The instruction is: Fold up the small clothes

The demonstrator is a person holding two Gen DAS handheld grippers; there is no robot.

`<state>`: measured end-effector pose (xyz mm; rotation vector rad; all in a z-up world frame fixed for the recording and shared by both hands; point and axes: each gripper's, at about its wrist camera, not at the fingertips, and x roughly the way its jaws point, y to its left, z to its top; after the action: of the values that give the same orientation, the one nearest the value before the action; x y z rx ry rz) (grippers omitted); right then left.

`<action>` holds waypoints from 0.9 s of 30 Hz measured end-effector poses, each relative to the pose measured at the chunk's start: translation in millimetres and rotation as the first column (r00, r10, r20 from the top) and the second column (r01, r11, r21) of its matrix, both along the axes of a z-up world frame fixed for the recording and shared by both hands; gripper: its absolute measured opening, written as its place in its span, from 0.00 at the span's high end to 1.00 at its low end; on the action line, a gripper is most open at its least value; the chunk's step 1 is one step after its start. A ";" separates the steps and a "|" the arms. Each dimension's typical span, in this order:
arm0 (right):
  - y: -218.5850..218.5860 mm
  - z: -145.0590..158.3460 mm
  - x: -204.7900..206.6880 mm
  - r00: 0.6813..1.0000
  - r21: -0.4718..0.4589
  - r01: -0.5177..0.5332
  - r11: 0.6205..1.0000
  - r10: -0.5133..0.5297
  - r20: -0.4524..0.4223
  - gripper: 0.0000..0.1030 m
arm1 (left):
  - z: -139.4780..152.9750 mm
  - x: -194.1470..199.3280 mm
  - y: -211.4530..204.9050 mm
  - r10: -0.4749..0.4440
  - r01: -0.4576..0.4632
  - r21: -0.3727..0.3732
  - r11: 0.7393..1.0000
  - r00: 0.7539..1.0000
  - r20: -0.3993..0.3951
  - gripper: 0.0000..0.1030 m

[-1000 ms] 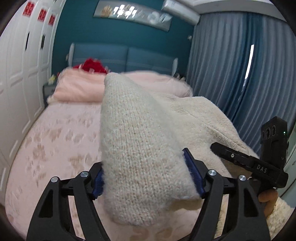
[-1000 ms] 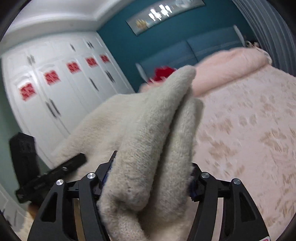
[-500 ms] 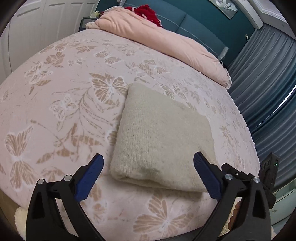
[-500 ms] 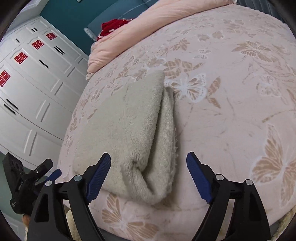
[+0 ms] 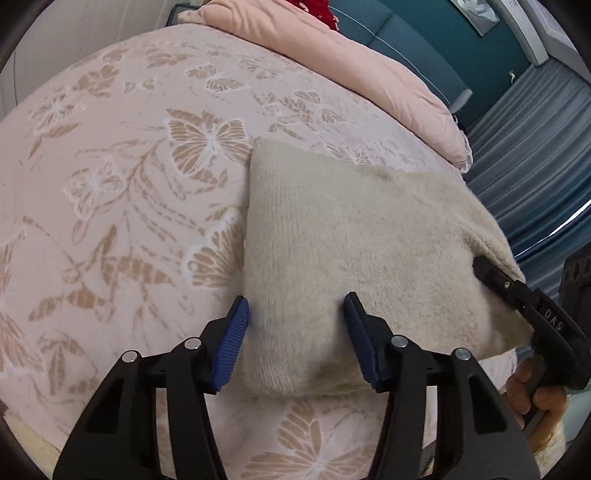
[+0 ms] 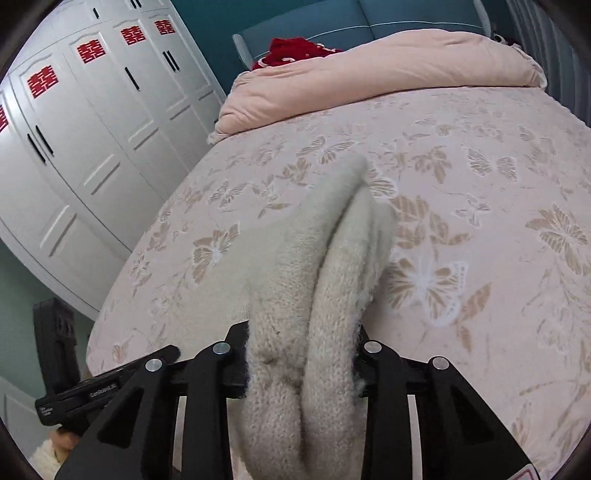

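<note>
A bedroom: pink bedspread (image 5: 122, 192) with tan butterflies over the bed, a pale pink duvet (image 6: 388, 74) rolled up at the far end with something red (image 6: 291, 50) tucked behind it, teal headboard (image 6: 406, 18) beyond. White wardrobe doors (image 6: 92, 122) with red paper cuttings run along the left in your right wrist view; blue-grey curtains (image 5: 528, 147) hang on the right in the left wrist view.

The folded cream knit (image 5: 351, 236) lies on the bedspread near the bed's near edge. Your left gripper (image 5: 295, 325) has its blue pads (image 5: 232, 343) set on either side of the knit's near left corner. The jaws stand narrowed with the thick fold bulging between them; the left pad sits right at the fabric's edge, the right pad presses into the top surface. Whether it is truly biting or only pressing, I cannot tell.

Your right gripper (image 6: 303, 354) is clamped firmly on the cream knit (image 6: 295, 266): the jaws are drawn in tight, pads buried, with two stacked rolls of fabric squeezed between them and spilling toward the camera. From there the garment runs away from the jaws across the bedspread, its far tip pointing at the duvet.

In the left wrist view the right gripper (image 5: 495, 277) shows at the knit's right edge, a hand (image 5: 532, 391) wrapped round its handle.
</note>
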<state>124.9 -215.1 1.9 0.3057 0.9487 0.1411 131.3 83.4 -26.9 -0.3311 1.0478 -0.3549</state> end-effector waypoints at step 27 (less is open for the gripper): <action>-51.1 -82.7 -1.0 0.953 0.254 0.213 0.943 -0.144 -0.267 0.48 | -19.2 -45.0 -47.3 -0.108 0.121 0.260 0.958 0.992 -0.065 0.37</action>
<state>123.9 -266.1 -80.8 0.6837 1.1417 0.0701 86.3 36.1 -46.1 -0.0407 1.1517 -0.3074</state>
